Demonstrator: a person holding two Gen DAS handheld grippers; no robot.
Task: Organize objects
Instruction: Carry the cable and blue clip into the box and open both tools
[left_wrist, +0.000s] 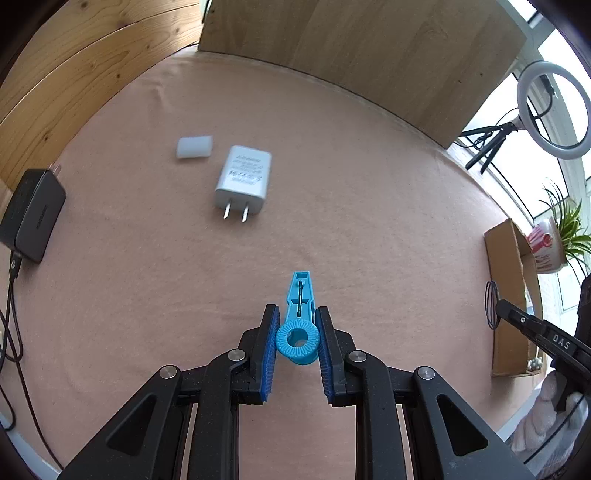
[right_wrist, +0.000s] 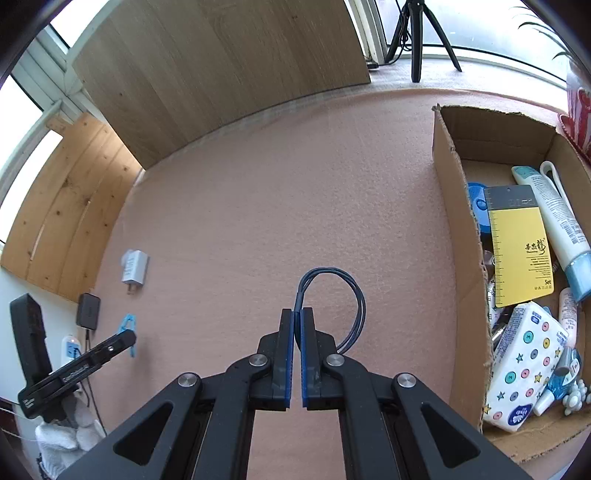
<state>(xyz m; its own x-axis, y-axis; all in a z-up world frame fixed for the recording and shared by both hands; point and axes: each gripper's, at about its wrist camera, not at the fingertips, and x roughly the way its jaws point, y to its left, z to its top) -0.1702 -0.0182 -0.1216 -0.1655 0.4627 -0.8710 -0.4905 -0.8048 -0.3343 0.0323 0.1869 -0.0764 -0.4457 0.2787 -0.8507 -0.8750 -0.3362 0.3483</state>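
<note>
On the pink cloth: white charger (left_wrist: 243, 182) at 11 o'clock from the left gripper (left_wrist: 297, 325), prongs toward the camera; small white block (left_wrist: 194, 147) just beyond it, apart from it; black adapter (left_wrist: 31, 214) at 9 o'clock near the cloth's edge, cable trailing off.

Left gripper: blue pads (left_wrist: 271, 332) on both flanks of the blue clip (left_wrist: 299, 321). Round ribbed end sits between the pads, the clip's long body points away to 12 o'clock. Pads look to be touching the round end, so I judge it gripped; whether it is lifted off the cloth I cannot tell.

Right gripper (right_wrist: 297, 314): clenched on a dark cable loop (right_wrist: 332, 295), pinched at the tips. Loop stands out ahead toward 12 o'clock, free end runs back at 4 o'clock.

Cardboard box (right_wrist: 454, 221): at 3 o'clock of the right gripper, open-topped, already holding a yellow card, a white tube, a tissue pack and small items.

Step in hand (judgement): loop goes to the box; clip follows.

Method notes: carry the loop high enough to clear the torn near wall, release over the bare patch at the far end of the box. Loop is springy and thin, so it may cling to a pad; spread the fingers fully before drawing back. Keep the left gripper's squeeze steady: the round end could roll out.
</note>
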